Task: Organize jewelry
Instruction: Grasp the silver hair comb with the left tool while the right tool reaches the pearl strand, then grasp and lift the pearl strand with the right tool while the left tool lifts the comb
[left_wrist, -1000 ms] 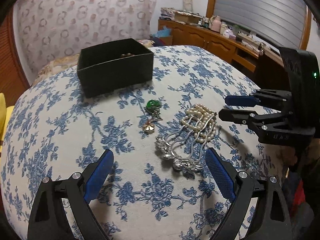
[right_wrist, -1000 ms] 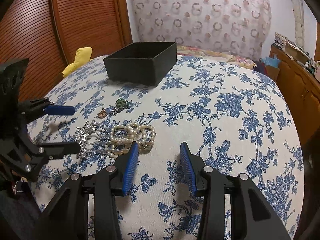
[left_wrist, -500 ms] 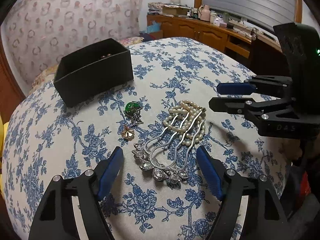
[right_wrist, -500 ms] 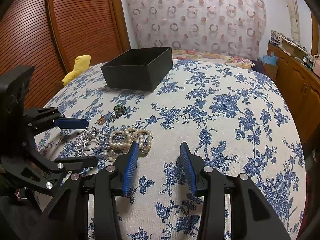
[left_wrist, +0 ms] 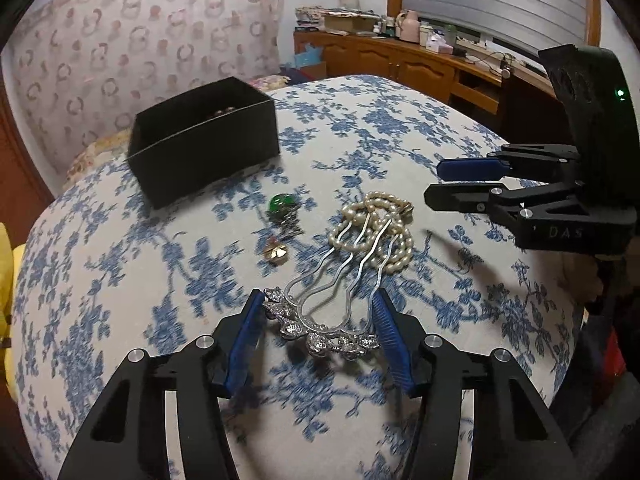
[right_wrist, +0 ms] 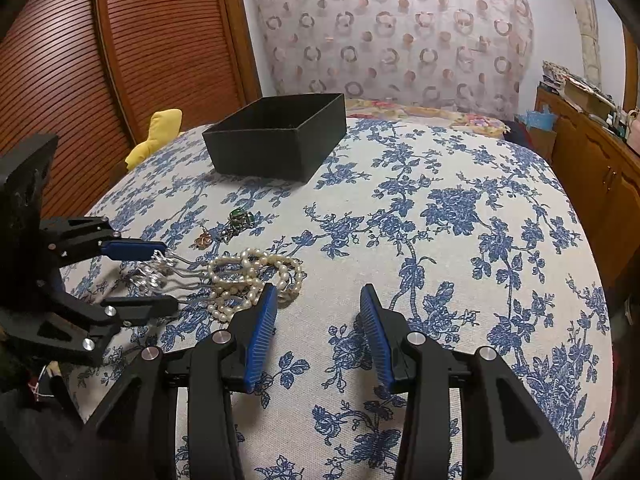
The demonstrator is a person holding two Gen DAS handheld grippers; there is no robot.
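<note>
Silver hair comb [left_wrist: 326,312] is bracketed at its ornate crown by the spread left hand-held gripper [left_wrist: 320,322], prongs tangled in the pearl strand [left_wrist: 376,228] on the floral bed [right_wrist: 460,240]. Jaws are not yet pressed onto it. The right hand-held gripper [right_wrist: 316,332] is held spread and empty beside, likely in reserve.

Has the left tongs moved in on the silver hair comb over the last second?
Yes. The left tongs has advanced toward the black box and now straddles the silver hair comb head, its fingers closer together but not visibly clamped.
</note>
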